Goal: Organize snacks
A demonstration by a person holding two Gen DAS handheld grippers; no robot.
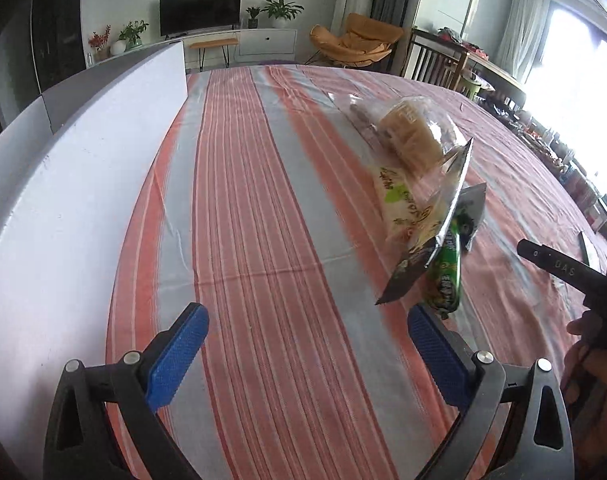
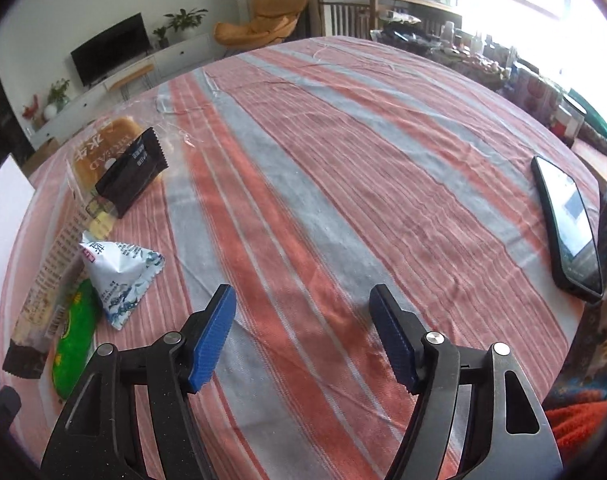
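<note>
Mostly blur on the left wrist view: the snack pile sits right of centre and its print can't be read. Bread (image 1: 413, 136) in clear wrap lies farthest back. A long pale bar (image 1: 403, 208) runs toward the camera, dark at its near end, partly covering the green pack (image 1: 447, 280). A pointed wrapper tip (image 1: 473, 216) pokes out behind it; what it belongs to is unclear from this view.

Right wrist view shows the same pile at the left edge, fisheye-stretched. A dark sachet (image 2: 131, 172) leans on the bread (image 2: 103, 148). A white triangular pack (image 2: 121, 276) touches the bar (image 2: 43, 296) and overlaps the green pack (image 2: 73, 340), whose lower end is hidden by the claw frame. All rest on the striped cloth of the desk (image 2: 343, 168). White board (image 1: 83, 168) stands along the desk's left side, cut off by the frame. Phone (image 2: 567, 224) lies near the right edge, well apart from the snacks.

Left claw (image 1: 307, 356): wide, nothing between the blue pads, held above bare cloth, right pad just beside the green pack. Right claw (image 2: 303, 336): wide, holding nothing, over bare cloth, pile to its left. Part of a hand (image 1: 591, 364) on a dark handle shows at the left view's right edge, mostly cropped.
</note>
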